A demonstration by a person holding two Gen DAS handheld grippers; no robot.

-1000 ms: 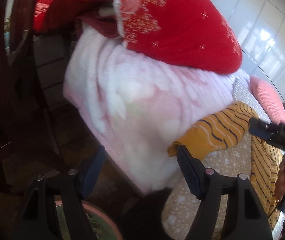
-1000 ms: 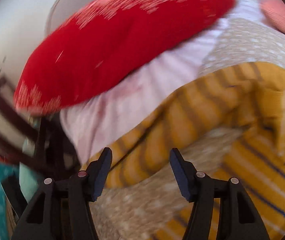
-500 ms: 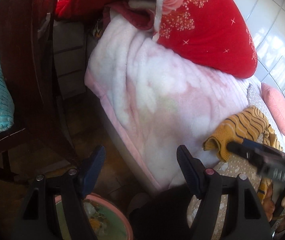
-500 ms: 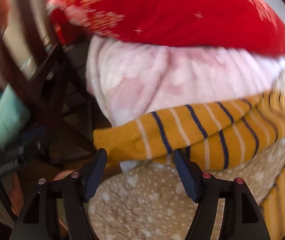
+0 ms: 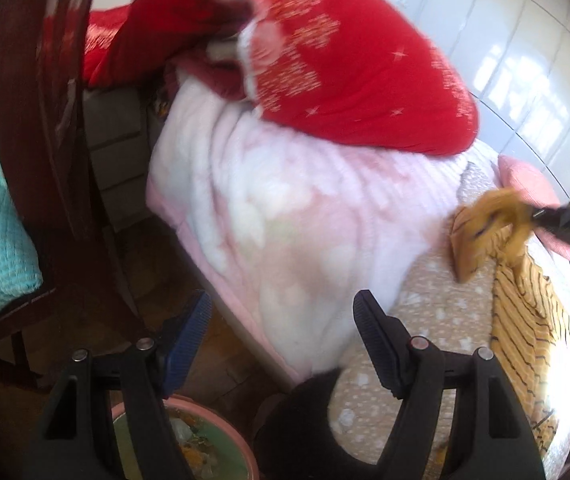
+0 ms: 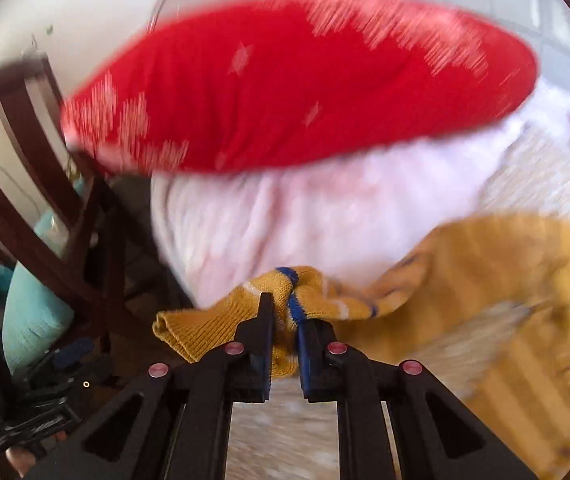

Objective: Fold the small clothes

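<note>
The right gripper (image 6: 283, 316) is clamped on the cuff of the mustard striped sweater (image 6: 497, 280), lifting the sleeve off the spotted beige bedspread (image 5: 433, 312), where the rest of the garment lies at the right of the left wrist view. The left gripper (image 5: 281, 320) hangs wide apart and holds nothing, over the near edge of the pink fleece blanket (image 5: 285, 208), below the red pillow (image 5: 357, 72)
</note>
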